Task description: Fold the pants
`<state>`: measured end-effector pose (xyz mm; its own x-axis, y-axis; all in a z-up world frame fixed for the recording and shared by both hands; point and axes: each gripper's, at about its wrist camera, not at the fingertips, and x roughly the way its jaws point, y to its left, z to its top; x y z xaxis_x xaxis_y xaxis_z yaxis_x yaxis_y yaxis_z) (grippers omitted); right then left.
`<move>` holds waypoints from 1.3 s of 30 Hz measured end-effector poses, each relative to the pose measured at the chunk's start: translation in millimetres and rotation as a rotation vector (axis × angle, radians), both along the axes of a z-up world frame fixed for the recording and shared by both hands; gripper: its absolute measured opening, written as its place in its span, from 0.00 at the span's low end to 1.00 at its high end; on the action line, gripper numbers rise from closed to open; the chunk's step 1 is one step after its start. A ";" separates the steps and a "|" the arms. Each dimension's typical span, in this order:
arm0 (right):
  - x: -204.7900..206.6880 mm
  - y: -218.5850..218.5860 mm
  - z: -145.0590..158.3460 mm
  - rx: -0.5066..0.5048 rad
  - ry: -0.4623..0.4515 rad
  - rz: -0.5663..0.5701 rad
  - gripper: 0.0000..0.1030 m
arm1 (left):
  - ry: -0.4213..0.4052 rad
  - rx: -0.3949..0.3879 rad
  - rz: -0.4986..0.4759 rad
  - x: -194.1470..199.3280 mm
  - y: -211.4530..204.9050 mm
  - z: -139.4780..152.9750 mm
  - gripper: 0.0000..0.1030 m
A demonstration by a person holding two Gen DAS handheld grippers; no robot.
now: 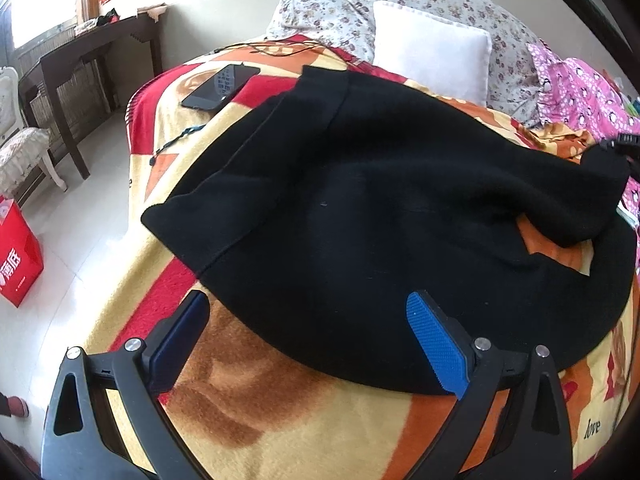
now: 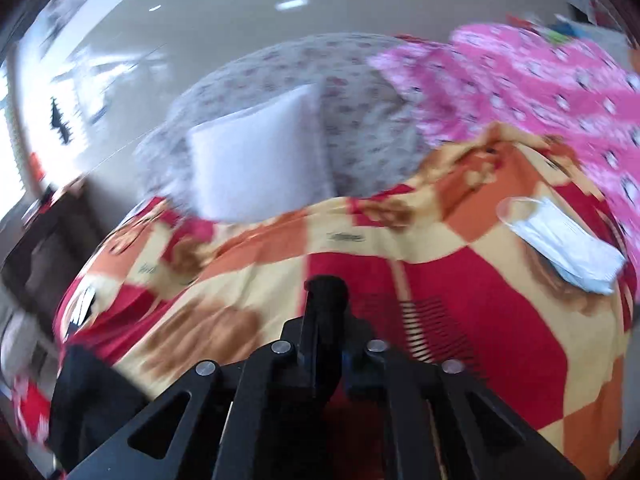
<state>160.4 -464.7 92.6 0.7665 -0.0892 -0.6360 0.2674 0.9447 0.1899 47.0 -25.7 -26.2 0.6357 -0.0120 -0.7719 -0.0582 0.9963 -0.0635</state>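
Note:
Black pants [image 1: 360, 200] lie spread on a patterned red, orange and yellow blanket [image 1: 280, 420] on a bed. My left gripper [image 1: 308, 308] is open and empty, its blue-padded fingers [image 1: 436, 344] straddling the near edge of the pants. My right gripper [image 2: 326, 284] is shut on a pinch of the black fabric [image 2: 326, 292], held above the blanket [image 2: 440, 280]; more black cloth [image 2: 88, 392] hangs at its lower left. In the left wrist view the right gripper [image 1: 622, 142] shows at the far right edge, lifting a corner of the pants.
A black phone [image 1: 220, 86] and cables lie on the blanket beyond the pants. A white pillow [image 1: 432, 48], floral pillows [image 1: 320, 4] and pink bedding [image 1: 580, 92] sit behind. A face mask [image 2: 560, 244] lies right. A dark desk [image 1: 88, 60], chair [image 1: 20, 148], and red box [image 1: 16, 256] stand left.

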 end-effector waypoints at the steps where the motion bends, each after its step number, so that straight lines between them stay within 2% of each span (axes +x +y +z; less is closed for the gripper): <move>1: 2.4 -7.1 -6.9 0.001 0.044 -0.024 0.38 | 0.003 -0.006 0.004 0.3 1.6 -1.2 0.97; 3: -6.4 -15.4 -18.0 0.053 0.103 -0.012 0.48 | 0.009 -0.016 0.013 0.2 5.9 -3.4 0.97; 5: -32.2 -14.5 -19.5 0.108 0.101 0.043 0.54 | 0.014 -0.026 0.025 -0.1 10.6 -3.8 0.97; 7: -62.7 -9.8 -17.4 0.116 0.087 0.068 0.72 | 0.011 -0.042 0.036 -1.8 17.0 -2.2 0.97; 8: -78.6 -5.4 -18.1 0.120 0.078 0.092 0.75 | 0.010 -0.048 0.040 -3.0 19.9 -1.3 0.97; 10: -107.1 1.2 -26.6 0.175 0.076 0.136 0.77 | 0.009 -0.068 0.054 -5.5 27.2 0.8 0.97; 12: -116.7 5.3 -38.2 0.259 0.104 0.178 0.77 | 0.012 -0.098 0.074 -9.1 37.9 1.6 0.97; 16: -119.9 14.8 -74.3 0.497 0.129 0.188 0.78 | 0.042 -0.176 0.144 -12.0 60.1 -5.8 0.97; 19: -113.6 16.2 -89.1 0.691 0.070 0.184 0.78 | 0.054 -0.265 0.209 -10.9 75.5 -12.3 0.97; 20: -109.6 16.1 -94.2 0.745 0.057 0.175 0.76 | 0.046 -0.301 0.234 -10.5 80.6 -13.9 0.97; 21: -105.9 15.6 -96.2 0.767 0.046 0.175 0.63 | 0.033 -0.331 0.251 -9.0 83.8 -14.0 0.97; 22: -104.4 14.7 -97.4 0.777 0.029 0.175 0.32 | 0.015 -0.354 0.262 -7.1 85.6 -14.0 0.97; 23: -105.6 12.5 -97.0 0.775 0.008 0.164 0.16 | 0.008 -0.365 0.272 -2.9 86.6 -14.4 0.97; 24: -108.5 10.3 -95.2 0.765 -0.013 0.157 0.04 | 0.017 -0.358 0.282 2.5 86.0 -14.4 0.97; 27: -124.8 4.4 -77.7 0.651 -0.053 0.159 0.04 | 0.022 -0.296 0.261 18.3 76.2 -13.3 0.97; 28: -131.9 4.3 -70.9 0.609 -0.064 0.157 0.04 | 0.038 -0.258 0.250 25.3 70.0 -15.6 0.94; 30: -151.6 -1.4 -57.8 0.519 -0.080 0.151 0.04 | 0.033 -0.184 0.230 30.6 61.0 -14.9 0.71; 31: -160.5 -4.5 -53.9 0.488 -0.084 0.145 0.04 | 0.028 -0.161 0.210 31.9 56.2 -13.3 0.48; 32: -169.0 -7.8 -50.4 0.460 -0.083 0.139 0.04 | 0.034 -0.179 0.176 32.8 52.0 -13.0 0.26; 33: -177.1 -11.5 -48.0 0.444 -0.082 0.131 0.04 | 0.043 -0.206 0.162 32.5 50.0 -13.9 0.22; 35: -193.0 -19.0 -45.6 0.440 -0.080 0.118 0.04 | 0.041 -0.213 0.158 33.2 47.5 -11.3 0.12; 39: -226.9 -27.9 -42.2 0.447 -0.106 0.104 0.04 | 0.000 -0.218 0.112 17.9 43.2 7.8 0.10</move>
<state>-66.5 -492.6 50.4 0.8194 0.2566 -0.5126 0.1329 0.7848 0.6053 64.8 17.5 -18.4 0.6421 -0.1076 -0.7591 -0.1675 0.9465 -0.2759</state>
